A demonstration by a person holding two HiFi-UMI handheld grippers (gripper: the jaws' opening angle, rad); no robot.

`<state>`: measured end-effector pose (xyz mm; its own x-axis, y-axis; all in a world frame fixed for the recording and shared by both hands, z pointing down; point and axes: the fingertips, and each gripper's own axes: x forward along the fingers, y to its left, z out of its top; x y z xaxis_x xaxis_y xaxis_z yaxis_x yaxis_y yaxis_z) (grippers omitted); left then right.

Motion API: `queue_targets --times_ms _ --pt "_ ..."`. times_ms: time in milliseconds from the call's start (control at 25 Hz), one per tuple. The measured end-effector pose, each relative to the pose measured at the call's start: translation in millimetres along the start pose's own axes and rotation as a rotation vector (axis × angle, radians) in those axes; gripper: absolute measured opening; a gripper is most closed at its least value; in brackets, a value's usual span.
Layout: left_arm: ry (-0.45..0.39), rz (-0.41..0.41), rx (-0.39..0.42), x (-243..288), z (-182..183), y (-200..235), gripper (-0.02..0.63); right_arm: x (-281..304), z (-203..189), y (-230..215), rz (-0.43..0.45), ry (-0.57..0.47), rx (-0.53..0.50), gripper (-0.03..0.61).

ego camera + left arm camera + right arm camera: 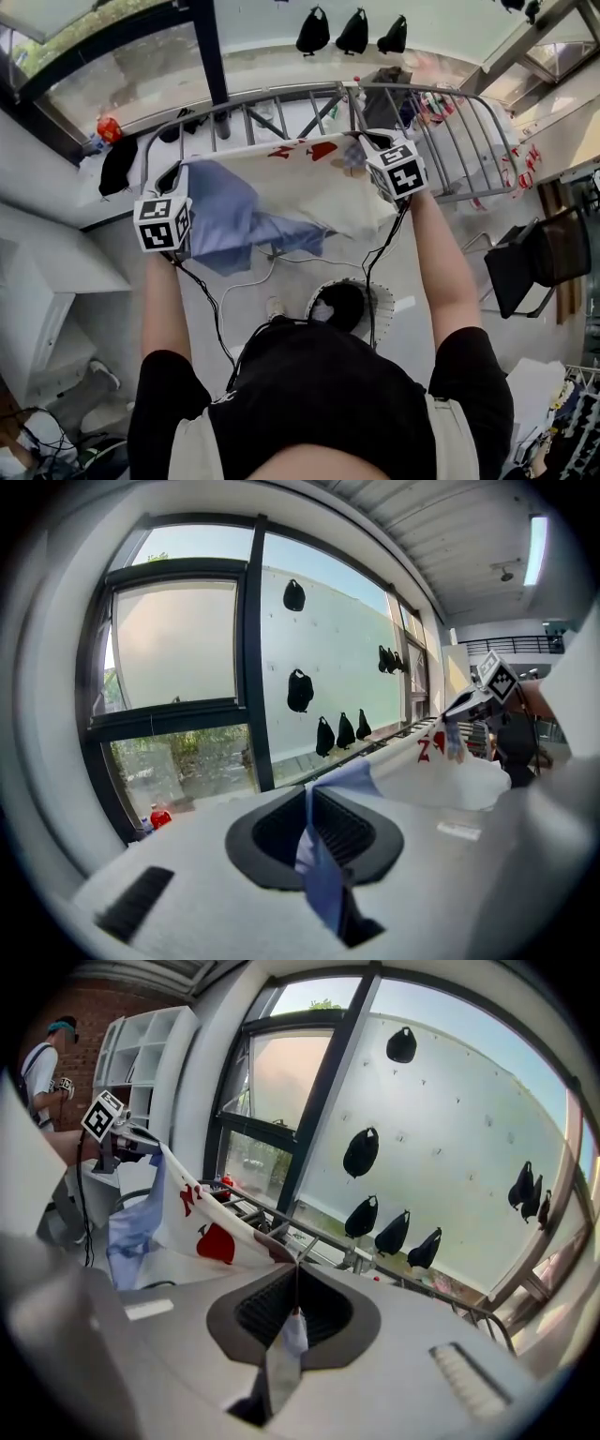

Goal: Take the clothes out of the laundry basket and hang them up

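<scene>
While both arms reach out toward the drying rack (450,122), the garment (300,192) hangs spread between the two grippers like a little banner. It's a cream thing with red print (314,150) along the top edge and a blue part (230,220) bunched and drooping at the left end.

The left gripper (180,171) has its jaws pinched down narrow on the blue corner, and its own view shows a strip of blue cloth squeezed right between the pads. The right gripper (367,142) does the same at the other top corner, jaws nearly together with a thin fold of pale cloth clamped in them.

So the cloth is up in the air along the near edge of the rack, roughly level with the near rail. Can't tell if it actually touches the bars.

The laundry basket (384,300) sits on the floor below, just in front of the person, with something dark (339,302) in it. Black bags (354,33) hang on the pale wall past the rack, a red bottle (109,128) sits on the window ledge at left, and a black chair (539,258) stands off the rack's right end.
</scene>
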<state>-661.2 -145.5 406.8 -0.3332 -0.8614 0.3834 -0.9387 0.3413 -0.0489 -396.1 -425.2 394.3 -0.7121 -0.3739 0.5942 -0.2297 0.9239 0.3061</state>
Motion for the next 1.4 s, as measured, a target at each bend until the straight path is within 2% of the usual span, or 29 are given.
queue_targets --times_ms 320,520,600,720,840,1040,1240,1400 --pt "0.109 -0.041 -0.022 42 -43 -5 0.029 43 -40 5 0.006 0.093 0.038 0.021" --pt "0.138 -0.044 -0.034 49 -62 -9 0.032 55 -61 11 0.002 0.133 0.057 0.028" --pt "0.129 -0.042 -0.042 49 -64 -9 0.068 58 -65 12 0.000 0.123 0.067 0.047" --pt "0.108 -0.041 -0.054 45 -62 -9 0.165 56 -61 16 0.013 0.079 0.087 0.137" --pt "0.062 -0.023 -0.042 35 -48 -9 0.167 42 -47 13 -0.013 0.008 0.098 0.135" --pt "-0.073 0.034 -0.084 7 -7 -12 0.003 -10 -3 5 -0.078 -0.217 0.206 0.023" --pt "-0.165 0.017 -0.049 -22 39 -39 0.003 -79 37 2 -0.123 -0.450 0.288 0.015" --pt "-0.241 -0.012 -0.020 -46 71 -74 0.003 -134 45 1 -0.164 -0.565 0.333 0.014"
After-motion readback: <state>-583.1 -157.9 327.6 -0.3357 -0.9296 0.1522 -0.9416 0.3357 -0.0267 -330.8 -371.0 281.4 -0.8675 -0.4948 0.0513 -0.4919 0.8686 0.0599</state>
